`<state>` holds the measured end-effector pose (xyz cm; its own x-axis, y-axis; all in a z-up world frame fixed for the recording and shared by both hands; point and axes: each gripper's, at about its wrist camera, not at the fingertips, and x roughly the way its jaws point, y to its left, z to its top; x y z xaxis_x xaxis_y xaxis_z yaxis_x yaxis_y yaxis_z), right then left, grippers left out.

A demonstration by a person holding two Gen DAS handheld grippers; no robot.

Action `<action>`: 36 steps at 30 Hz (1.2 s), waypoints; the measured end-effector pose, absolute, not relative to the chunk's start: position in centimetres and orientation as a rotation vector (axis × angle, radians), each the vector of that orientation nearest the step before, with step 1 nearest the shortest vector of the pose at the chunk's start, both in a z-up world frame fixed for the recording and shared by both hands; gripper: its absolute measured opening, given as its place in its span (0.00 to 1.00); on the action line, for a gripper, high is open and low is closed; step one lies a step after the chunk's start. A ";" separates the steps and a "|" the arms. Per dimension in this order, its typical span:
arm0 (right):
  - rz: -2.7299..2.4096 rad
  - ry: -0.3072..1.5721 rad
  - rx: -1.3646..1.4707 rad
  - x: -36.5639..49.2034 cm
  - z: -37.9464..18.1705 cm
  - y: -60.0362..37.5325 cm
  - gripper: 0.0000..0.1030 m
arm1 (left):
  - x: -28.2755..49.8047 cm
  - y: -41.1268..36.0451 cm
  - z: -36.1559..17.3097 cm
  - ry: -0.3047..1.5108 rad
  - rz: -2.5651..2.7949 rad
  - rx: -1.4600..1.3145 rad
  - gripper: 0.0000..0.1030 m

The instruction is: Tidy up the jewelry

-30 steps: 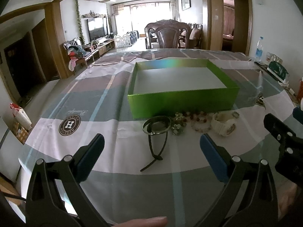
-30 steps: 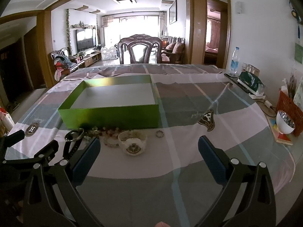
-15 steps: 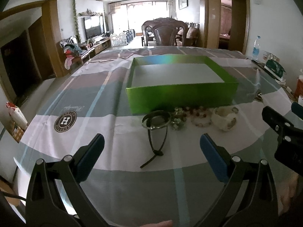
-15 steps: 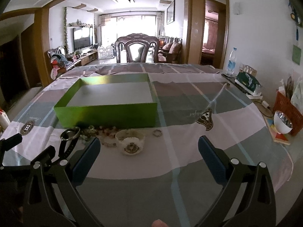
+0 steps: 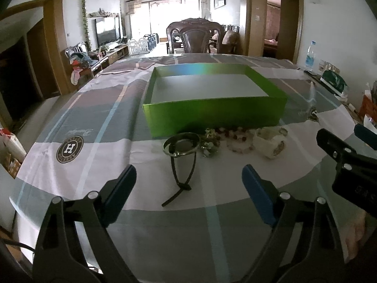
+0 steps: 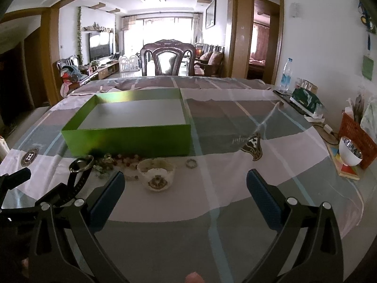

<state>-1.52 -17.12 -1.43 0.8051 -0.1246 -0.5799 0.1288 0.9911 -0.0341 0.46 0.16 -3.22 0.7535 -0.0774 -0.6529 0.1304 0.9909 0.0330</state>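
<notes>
Left tongs (image 5: 188, 188) nearer black watch (image 5: 181, 151) (spread, empty); green box (image 5: 212, 115) behind.

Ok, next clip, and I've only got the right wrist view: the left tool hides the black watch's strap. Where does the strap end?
Observer: In the left wrist view the black watch lies with its dial near the green box. Its strap runs toward the camera and ends loose on the tablecloth.
Operator: Is the left tool gripping it?
Observer: No. The left tool is wide open and holds nothing. The strap's tail shows between its fingers, touching neither.
</notes>
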 end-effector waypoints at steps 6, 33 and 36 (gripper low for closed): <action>-0.116 0.654 0.012 -1.2 -2.0 -17.2 0.98 | 0.4 0.0 -3.3 0.694 -0.099 0.091 0.87; -0.149 0.681 0.014 -0.7 -3.1 -17.6 0.98 | 1.6 2.1 -3.5 0.687 0.001 0.031 0.93; -0.136 0.680 0.018 -0.8 -3.1 -17.6 0.98 | 1.5 2.1 -3.7 0.696 -0.006 0.036 0.93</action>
<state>-0.78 -17.57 -3.06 0.7691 -0.1197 -0.6279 0.1316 0.9909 -0.0278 1.54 2.10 -3.71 0.7672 0.0061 -0.6414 0.0180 0.9994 0.0310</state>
